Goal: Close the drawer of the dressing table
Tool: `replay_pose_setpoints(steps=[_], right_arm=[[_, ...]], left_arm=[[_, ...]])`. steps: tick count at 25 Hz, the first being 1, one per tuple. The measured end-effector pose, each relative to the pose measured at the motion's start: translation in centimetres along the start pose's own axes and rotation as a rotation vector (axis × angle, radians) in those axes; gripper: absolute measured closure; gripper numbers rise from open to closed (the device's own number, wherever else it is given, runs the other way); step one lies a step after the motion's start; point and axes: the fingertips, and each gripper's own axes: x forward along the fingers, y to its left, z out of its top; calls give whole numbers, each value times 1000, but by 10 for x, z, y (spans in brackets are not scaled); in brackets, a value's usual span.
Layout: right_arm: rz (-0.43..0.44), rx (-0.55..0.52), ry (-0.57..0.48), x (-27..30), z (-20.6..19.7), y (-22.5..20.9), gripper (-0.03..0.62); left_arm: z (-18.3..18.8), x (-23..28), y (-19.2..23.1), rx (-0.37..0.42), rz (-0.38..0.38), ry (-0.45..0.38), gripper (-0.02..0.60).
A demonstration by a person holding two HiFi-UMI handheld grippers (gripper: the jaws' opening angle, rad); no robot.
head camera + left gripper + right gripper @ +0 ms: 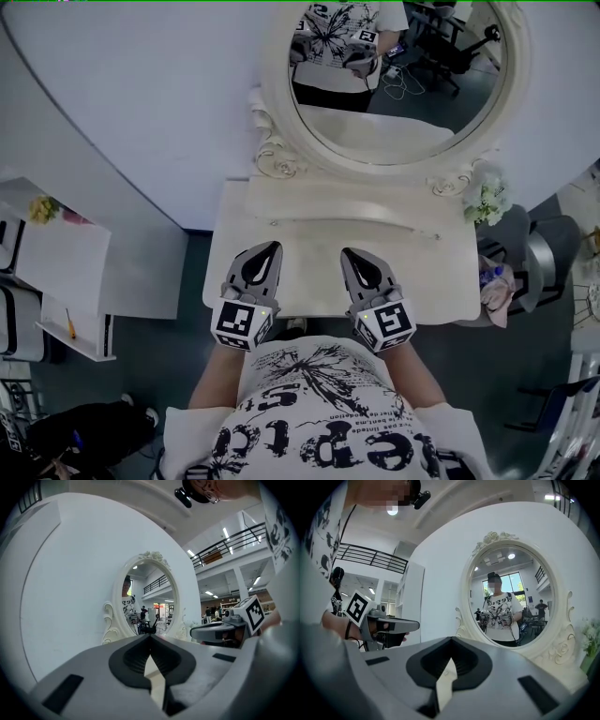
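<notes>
Placement of the grippers suggests a push with the tips rather than a grasp. The left gripper and the right gripper are held side by side, level, over the near edge of the cream-white dressing table and pointed toward its far edge. In the left gripper view the jaws are seen pressed together at the tips, with nothing between them. In the right gripper view the same is seen: tips met, nothing pinched. Shut jaws give a blunt nose, which is judged to suit pressing a drawer front home.

The large oval mirror in a carved cream frame stands at the far edge, and a small bunch of pale flowers is set at the far right corner.

The drawer itself cannot be picked out with certainty. A faint curved line with a small dark spot at each end is seen across the top, but whether it marks a drawer cannot be told. Any front under the near edge is covered by the top, the grippers and the person's shirt. How far it stands open cannot be read.
</notes>
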Motion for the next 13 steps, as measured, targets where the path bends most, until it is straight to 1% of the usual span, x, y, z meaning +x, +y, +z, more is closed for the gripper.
replay_pose_setpoints(steps=[3, 9, 13], right_arm=[[10, 6, 7, 0, -3, 1, 577], [15, -5, 12, 3, -4, -1, 577], [15, -6, 16, 7, -7, -5, 577]], left_arm=[[-5, -1, 2, -40, -8, 9, 561], [-8, 1, 6, -58, -21, 11, 561], [-11, 6, 7, -57, -30, 15, 561]])
